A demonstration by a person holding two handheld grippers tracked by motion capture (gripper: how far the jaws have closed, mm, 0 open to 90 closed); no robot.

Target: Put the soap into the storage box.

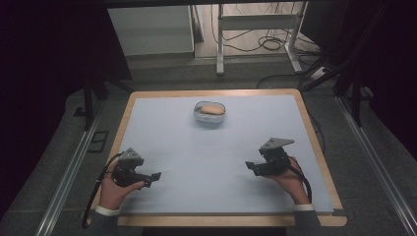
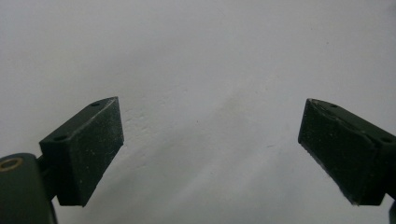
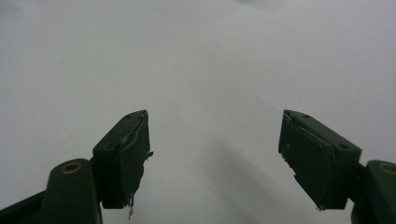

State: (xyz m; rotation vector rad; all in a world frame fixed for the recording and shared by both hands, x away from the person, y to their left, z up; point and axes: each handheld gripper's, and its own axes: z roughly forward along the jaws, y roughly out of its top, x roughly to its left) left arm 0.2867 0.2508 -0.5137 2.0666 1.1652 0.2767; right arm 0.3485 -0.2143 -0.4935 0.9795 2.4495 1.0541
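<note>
A small pale bowl [image 1: 210,116] stands at the far middle of the table with a tan, bread-like piece [image 1: 213,109] lying in it. My left gripper [image 1: 155,175] rests near the front left of the light blue mat [image 1: 216,162], pointing right. My right gripper [image 1: 249,166] sits near the front right, pointing left. In the left gripper view the left gripper [image 2: 210,149] is open over bare mat, nothing between its pads. The right gripper [image 3: 214,158] is also open in the right gripper view, with only mat beyond it. Both are well short of the bowl.
The mat covers a wooden table [image 1: 311,123] whose rim shows along the sides. Behind the far edge stand a white cabinet [image 1: 150,29], a metal frame [image 1: 255,24] and loose cables [image 1: 268,44] on the floor. Rails [image 1: 378,167] run along both sides.
</note>
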